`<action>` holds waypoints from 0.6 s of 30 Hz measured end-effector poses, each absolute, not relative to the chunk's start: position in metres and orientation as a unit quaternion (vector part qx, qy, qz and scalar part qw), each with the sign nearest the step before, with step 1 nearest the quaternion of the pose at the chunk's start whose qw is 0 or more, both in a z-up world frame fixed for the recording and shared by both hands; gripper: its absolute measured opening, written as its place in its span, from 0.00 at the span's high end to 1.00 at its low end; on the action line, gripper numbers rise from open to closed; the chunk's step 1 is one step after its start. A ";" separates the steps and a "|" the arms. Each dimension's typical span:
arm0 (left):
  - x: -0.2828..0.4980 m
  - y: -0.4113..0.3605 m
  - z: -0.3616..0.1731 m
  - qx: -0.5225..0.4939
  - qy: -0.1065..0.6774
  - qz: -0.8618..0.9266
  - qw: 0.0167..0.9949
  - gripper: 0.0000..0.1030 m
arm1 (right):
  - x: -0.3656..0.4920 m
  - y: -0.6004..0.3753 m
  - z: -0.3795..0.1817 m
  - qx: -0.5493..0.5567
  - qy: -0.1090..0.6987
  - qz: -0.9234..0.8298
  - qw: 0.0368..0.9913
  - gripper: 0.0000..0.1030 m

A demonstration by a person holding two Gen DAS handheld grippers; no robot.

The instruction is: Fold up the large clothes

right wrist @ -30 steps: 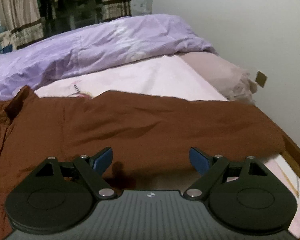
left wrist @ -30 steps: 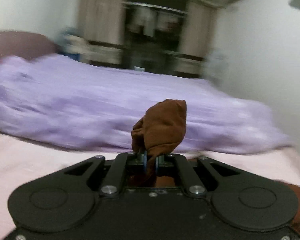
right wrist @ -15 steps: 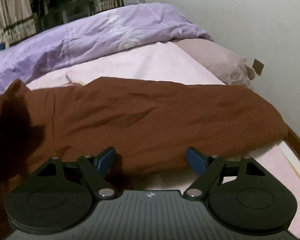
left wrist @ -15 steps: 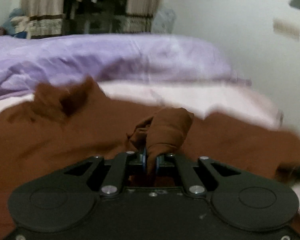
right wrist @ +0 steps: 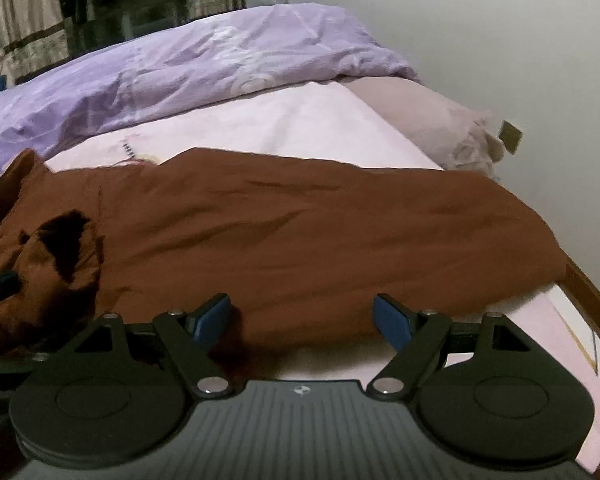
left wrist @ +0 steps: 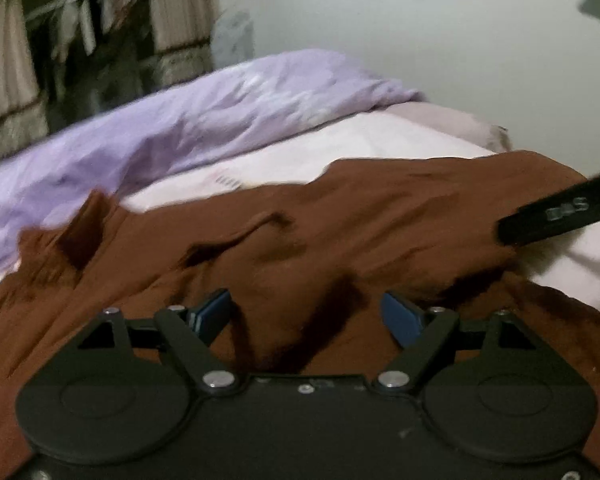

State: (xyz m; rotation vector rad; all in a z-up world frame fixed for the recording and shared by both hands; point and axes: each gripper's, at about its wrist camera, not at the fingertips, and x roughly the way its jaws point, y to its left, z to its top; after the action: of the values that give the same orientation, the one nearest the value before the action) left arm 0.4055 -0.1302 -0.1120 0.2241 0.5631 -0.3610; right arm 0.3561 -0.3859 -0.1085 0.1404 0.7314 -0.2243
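A large brown garment (left wrist: 340,224) lies spread across the pink bed sheet (left wrist: 340,144); it also shows in the right wrist view (right wrist: 300,232). My left gripper (left wrist: 306,314) is open and empty just above the cloth. A brown fold lies loose on the garment at the left of the right wrist view (right wrist: 64,252). My right gripper (right wrist: 302,316) is open and empty over the garment's near edge. A black part of the right gripper (left wrist: 560,212) shows at the right of the left wrist view.
A crumpled purple duvet (right wrist: 188,68) lies behind the garment. A pillow (right wrist: 432,120) sits by the white wall (right wrist: 480,20). The wooden bed edge (right wrist: 592,300) runs at the right. A curtained wardrobe (left wrist: 80,40) stands at the back.
My left gripper swung right over the garment, opened and let go of the brown fold it held. The right gripper stayed open and moved a little forward.
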 end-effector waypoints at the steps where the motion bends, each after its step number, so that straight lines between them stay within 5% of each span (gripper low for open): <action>1: 0.406 -0.115 -0.105 0.092 0.283 -0.173 0.939 0.19 | 0.355 -0.392 -0.107 0.078 0.354 -0.115 0.925 0.08; 11: 0.389 0.067 -0.057 0.035 0.250 -0.005 0.968 0.19 | 0.326 -0.514 -0.112 0.214 0.314 -0.251 0.890 0.07; 16: 0.354 0.139 -0.057 -0.008 0.276 0.061 0.959 0.19 | 0.300 -0.619 -0.147 0.481 0.273 -0.247 0.795 0.00; 18: 0.340 0.149 -0.065 -0.029 0.287 0.061 0.956 0.19 | 0.309 -0.630 -0.150 0.500 0.249 -0.225 0.798 0.00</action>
State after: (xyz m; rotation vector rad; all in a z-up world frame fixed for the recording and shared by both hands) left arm 0.3403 0.1494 -0.0655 -0.0586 0.5827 0.1245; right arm 0.3086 -0.6295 -0.1496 1.0738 0.5337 -0.4838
